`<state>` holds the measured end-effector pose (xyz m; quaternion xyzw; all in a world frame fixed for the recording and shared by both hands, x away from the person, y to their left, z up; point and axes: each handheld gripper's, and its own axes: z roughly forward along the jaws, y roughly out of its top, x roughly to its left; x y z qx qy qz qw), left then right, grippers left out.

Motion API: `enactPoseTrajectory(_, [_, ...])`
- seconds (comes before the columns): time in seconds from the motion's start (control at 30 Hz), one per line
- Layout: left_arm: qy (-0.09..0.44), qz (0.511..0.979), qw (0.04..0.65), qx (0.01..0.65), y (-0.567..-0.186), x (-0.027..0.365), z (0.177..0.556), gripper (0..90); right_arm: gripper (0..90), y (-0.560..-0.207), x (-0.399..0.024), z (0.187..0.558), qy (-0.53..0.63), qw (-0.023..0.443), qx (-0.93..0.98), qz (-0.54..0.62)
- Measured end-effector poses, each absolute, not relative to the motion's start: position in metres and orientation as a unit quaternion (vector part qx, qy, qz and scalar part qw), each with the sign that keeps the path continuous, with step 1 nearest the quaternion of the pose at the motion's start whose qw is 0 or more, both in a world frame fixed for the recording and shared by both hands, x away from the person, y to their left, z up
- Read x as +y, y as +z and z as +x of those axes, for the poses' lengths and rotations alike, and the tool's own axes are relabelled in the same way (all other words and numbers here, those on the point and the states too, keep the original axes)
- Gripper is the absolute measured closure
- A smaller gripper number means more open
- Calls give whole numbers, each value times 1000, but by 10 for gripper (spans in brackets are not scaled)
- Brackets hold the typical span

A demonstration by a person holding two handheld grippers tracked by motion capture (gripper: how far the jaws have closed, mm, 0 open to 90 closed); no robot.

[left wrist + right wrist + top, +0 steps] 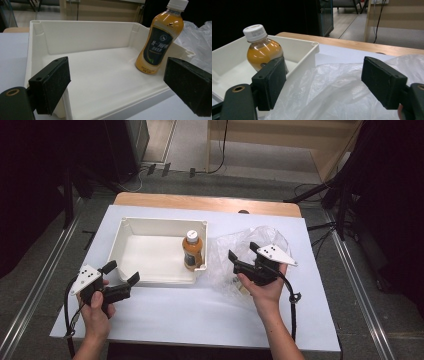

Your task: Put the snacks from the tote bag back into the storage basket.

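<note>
The white plastic bin (131, 226) sits just ahead of the left gripper (122, 272), whose jaws stand spread and empty at its near rim; a careless push there could shove the bin across the table. The clear plastic bag (227, 246) lies crumpled under and ahead of the right gripper (242, 254), also spread wide, holding nothing. The bag is slippery and thin, so a pinch may catch only one layer. The orange drink bottle (192, 251) stands upright in the bin's corner, to that gripper's left; a sideways sweep could topple it.
</note>
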<state>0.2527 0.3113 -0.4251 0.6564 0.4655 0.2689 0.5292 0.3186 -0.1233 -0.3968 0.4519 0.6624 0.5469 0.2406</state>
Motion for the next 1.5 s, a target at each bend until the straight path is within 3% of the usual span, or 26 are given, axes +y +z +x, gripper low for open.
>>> enactPoseTrajectory(0.73, [269, 659, 527, 465, -426, 310, 253, 73, 184, -411, -166, 306, 541, 270, 654, 455])
enactPoseTrajectory(1.5, [270, 659, 527, 464, -427, 312, 254, 73, 201, -436, -239, 286, 536, 286, 613, 506])
